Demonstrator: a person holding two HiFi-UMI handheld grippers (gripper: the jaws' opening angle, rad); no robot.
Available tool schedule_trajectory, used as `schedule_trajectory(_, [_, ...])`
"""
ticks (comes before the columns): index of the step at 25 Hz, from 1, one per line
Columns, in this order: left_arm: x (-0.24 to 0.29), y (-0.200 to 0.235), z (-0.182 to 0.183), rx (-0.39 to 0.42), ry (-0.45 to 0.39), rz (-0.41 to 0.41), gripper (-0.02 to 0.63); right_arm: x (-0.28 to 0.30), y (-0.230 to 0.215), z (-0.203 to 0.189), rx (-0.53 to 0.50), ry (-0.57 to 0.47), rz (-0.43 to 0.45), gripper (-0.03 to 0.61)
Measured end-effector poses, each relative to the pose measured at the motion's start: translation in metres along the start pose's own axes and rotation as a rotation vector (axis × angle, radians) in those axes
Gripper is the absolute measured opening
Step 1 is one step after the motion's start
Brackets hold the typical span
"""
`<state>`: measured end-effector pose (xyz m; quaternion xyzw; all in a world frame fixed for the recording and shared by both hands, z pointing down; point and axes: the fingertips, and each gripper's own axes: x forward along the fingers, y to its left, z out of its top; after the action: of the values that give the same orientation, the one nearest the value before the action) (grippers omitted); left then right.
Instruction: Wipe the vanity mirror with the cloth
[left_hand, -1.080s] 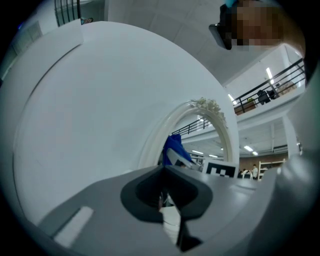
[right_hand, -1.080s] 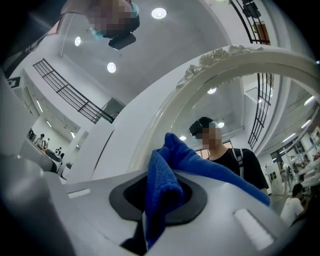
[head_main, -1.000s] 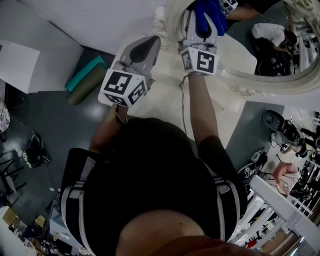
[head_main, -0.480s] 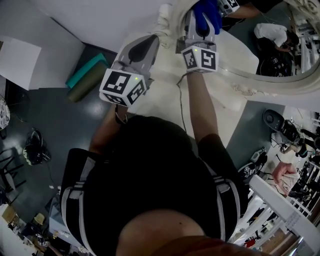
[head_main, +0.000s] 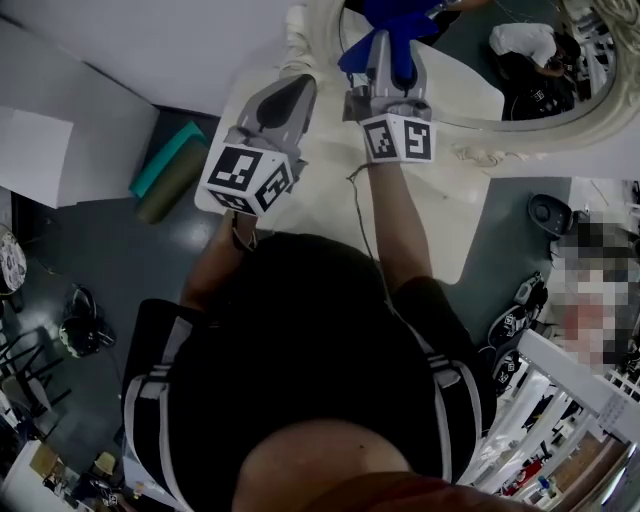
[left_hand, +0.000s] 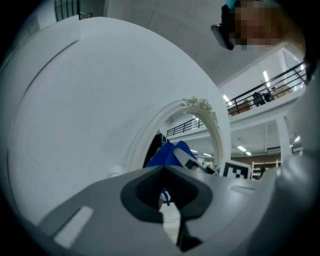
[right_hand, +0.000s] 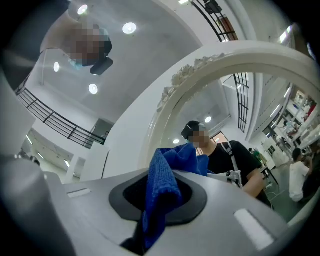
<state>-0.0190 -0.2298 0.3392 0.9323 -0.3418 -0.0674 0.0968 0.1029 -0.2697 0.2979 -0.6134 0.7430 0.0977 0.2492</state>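
Pinching a fold of the blue cloth (right_hand: 161, 176) between closed jaws, the right tongs (right_hand: 157, 196) carry the work, and the loose end of the cloth bunches up beyond the tips toward the glass. In the head view the right tongs (head_main: 389, 52) point far into the lower left part of the vanity mirror (head_main: 478, 72). There the cloth (head_main: 392, 18) meets its own blue reflection, so it looks to be at the glass, though firm contact cannot be confirmed. The left tongs (left_hand: 165, 192) have their jaws drawn together on nothing. In the head view the left tongs (head_main: 288, 98) hover just left of the mirror's ornate white frame (head_main: 520, 148) and take no part. Judging from this, the wiping step itself is in hand, with the cloth working low on the left side of the mirror and most of the glass to the right and farther up not yet reached. The next move calls for steady pressure into the glass and a sweep across to the right, with the grip kept tight so that the fold does not slip out. The right forearm (head_main: 398, 215) is stretched nearly straight over the white table (head_main: 445, 215), its marker cube (head_main: 398, 138) facing up. The left arm is bent and held closer in, so its tongs tilt toward the frame.
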Motion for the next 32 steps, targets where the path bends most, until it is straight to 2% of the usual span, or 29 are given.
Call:
schedule_trajectory(8, [0.024,-0.040,-0.014,-0.008,0.032,-0.109,0.009,-0.063,-0.052,0.049,-0.039,-0.044,-0.149,0.041])
schedule_trajectory(14, [0.042,-0.071,-0.017,-0.004,0.034,-0.182,0.009,-0.128,-0.112,0.069,-0.077,-0.041,-0.331,0.041])
schedule_trajectory(19, [0.051,-0.088,-0.030,0.010,0.049,-0.195,0.009,-0.186,-0.159,0.054,-0.074,-0.007,-0.480,0.042])
schedule_trajectory(22, [0.055,-0.092,-0.033,0.023,0.043,-0.189,0.009,-0.210,-0.177,0.039,-0.065,0.014,-0.538,0.041])
schedule_trajectory(32, [0.069,-0.103,-0.055,0.029,0.079,-0.179,0.009,-0.236,-0.227,-0.010,-0.034,0.061,-0.633,0.043])
